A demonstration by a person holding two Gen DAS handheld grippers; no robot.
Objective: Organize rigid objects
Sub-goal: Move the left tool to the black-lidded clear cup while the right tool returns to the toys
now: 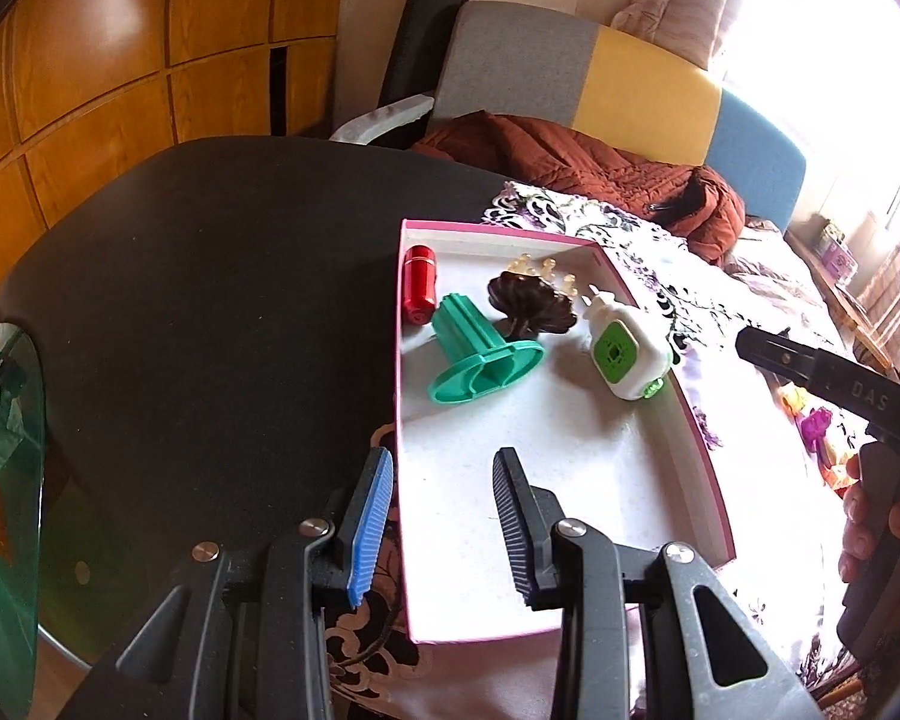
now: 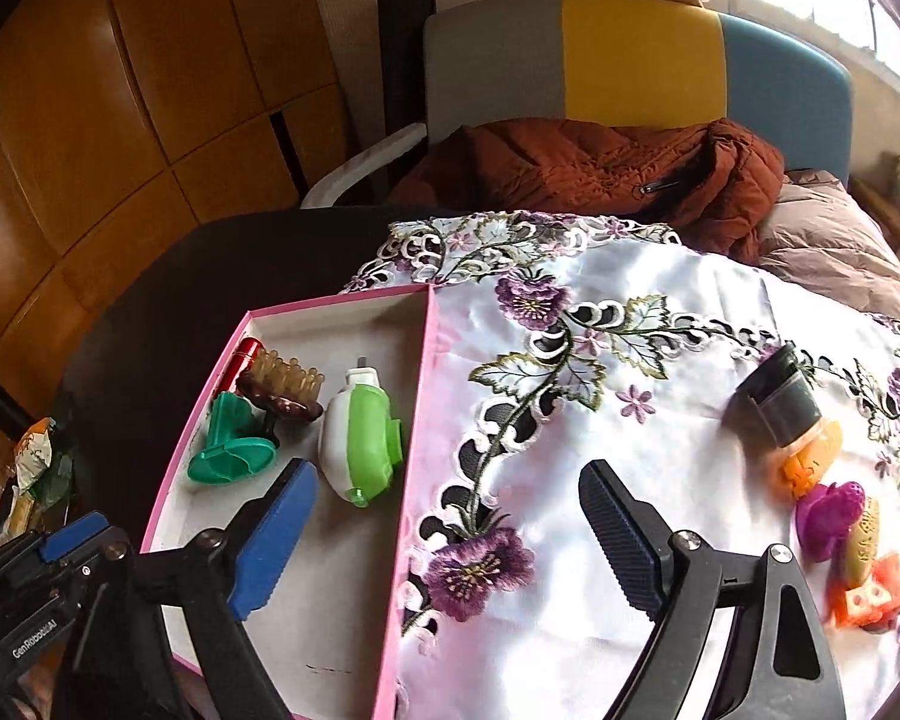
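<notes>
Dark and round, the surface (image 1: 198, 312) carried an embroidered floral cloth (image 2: 660, 360) and a pink-rimmed box (image 1: 699, 420). Nearest, the left tool (image 1: 441, 516) hung with its jaws part open astride the box's near left wall, gripping nothing. The right tool (image 2: 444, 534) stood wide and empty, one finger over the box floor, the other over the cloth. Farther in, the box held a green stand (image 1: 480, 354), a white-and-green plug-in device (image 1: 627, 354), a brown comb (image 1: 531, 300) and a red cylinder (image 1: 420, 288). On the cloth to the right lay a black clip (image 2: 777, 396) and small orange and purple pieces (image 2: 828, 504). Beyond stood a chair with a rust jacket (image 2: 600, 168).
</notes>
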